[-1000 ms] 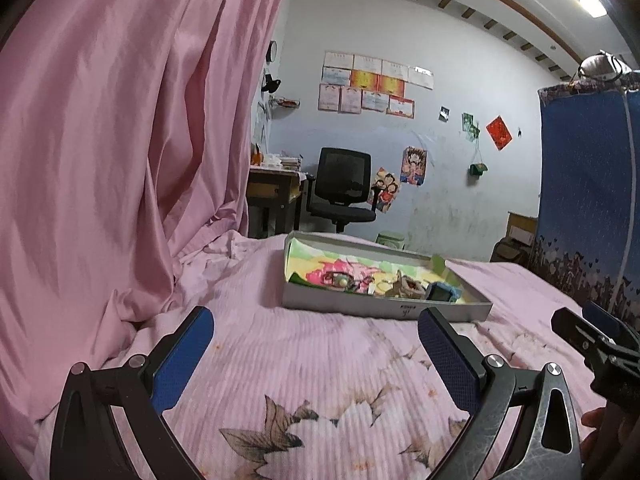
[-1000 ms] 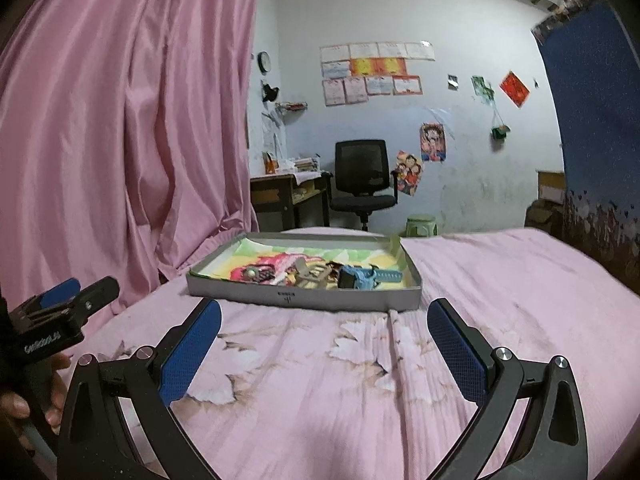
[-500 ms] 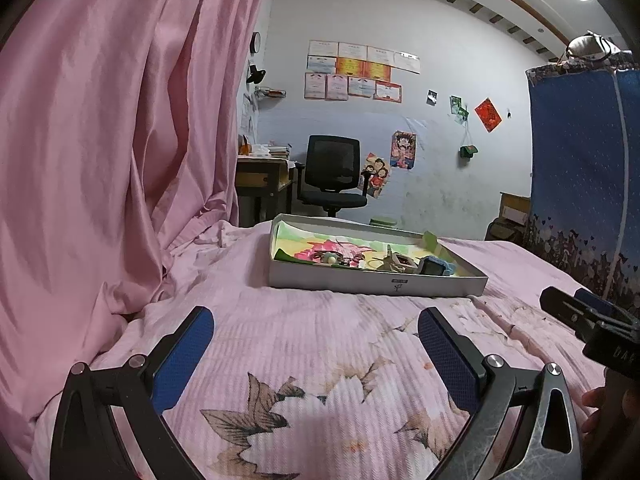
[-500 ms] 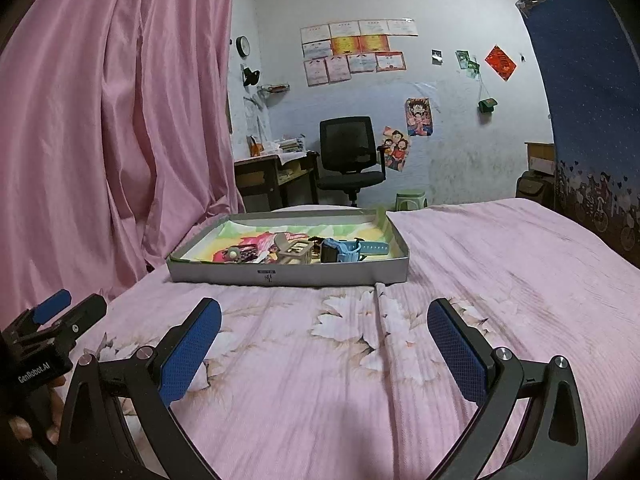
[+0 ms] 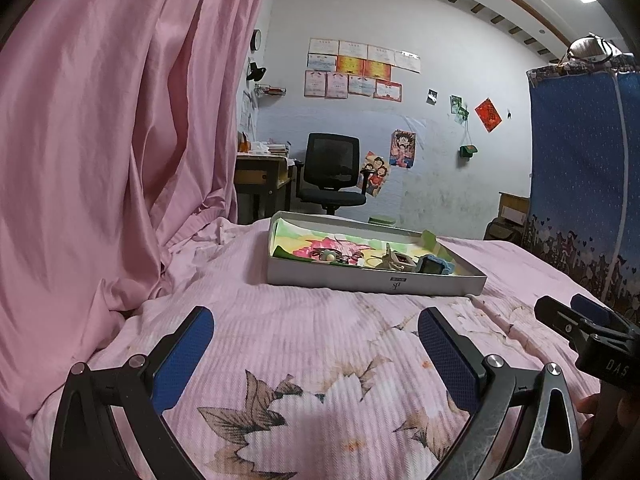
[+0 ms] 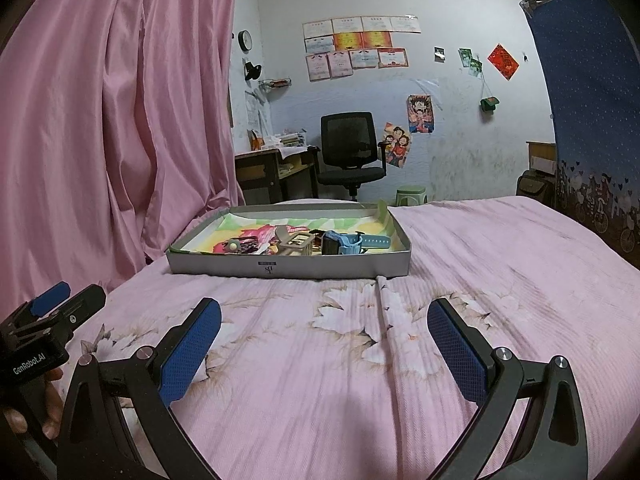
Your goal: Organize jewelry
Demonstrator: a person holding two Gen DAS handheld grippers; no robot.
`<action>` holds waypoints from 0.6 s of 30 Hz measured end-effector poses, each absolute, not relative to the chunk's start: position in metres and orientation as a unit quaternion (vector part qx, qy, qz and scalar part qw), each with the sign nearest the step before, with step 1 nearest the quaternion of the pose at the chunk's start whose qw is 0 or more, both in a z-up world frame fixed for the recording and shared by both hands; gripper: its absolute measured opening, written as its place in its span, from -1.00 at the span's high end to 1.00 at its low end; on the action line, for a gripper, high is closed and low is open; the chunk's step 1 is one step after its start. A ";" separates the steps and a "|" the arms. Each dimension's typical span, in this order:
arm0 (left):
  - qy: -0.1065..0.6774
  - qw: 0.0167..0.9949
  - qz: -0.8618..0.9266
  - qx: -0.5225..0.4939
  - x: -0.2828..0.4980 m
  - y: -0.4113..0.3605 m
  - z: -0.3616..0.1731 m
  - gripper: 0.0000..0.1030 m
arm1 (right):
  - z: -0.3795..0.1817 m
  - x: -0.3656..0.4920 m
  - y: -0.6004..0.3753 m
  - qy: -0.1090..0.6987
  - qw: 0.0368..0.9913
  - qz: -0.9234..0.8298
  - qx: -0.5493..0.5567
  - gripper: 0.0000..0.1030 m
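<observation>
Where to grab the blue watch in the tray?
Probably the strap: it sticks out from the blue watch toward the tray's right wall, clear of the pile. Come from above with the open right gripper, fingers across the strap.

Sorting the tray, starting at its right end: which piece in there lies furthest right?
The blue watch, its strap reaching toward the tray right wall; the beige piece and dark bracelet lie further left.
</observation>
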State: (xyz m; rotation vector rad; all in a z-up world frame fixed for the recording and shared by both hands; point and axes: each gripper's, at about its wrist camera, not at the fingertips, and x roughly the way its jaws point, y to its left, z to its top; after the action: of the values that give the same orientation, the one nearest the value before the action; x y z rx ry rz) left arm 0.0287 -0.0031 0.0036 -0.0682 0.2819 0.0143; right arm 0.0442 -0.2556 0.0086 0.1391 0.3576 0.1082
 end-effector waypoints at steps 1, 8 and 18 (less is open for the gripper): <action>0.140 0.990 0.007 -0.034 0.029 -0.003 0.004 -0.99 | 0.009 0.044 -0.256 0.177 0.980 0.054 0.069 -0.97; 0.139 0.990 0.007 -0.033 0.028 -0.004 0.003 -0.99 | 0.009 0.044 -0.256 0.177 0.980 0.054 0.069 -0.97; 0.139 0.990 0.006 -0.032 0.028 -0.004 0.003 -0.99 | 0.009 0.044 -0.255 0.177 0.980 0.053 0.069 -0.97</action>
State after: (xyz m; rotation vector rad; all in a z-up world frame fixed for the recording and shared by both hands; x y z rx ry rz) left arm 0.0280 -0.0043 0.0031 -0.0640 0.2795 0.0125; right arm 0.0442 -0.2553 0.0086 0.1389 0.3568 0.1071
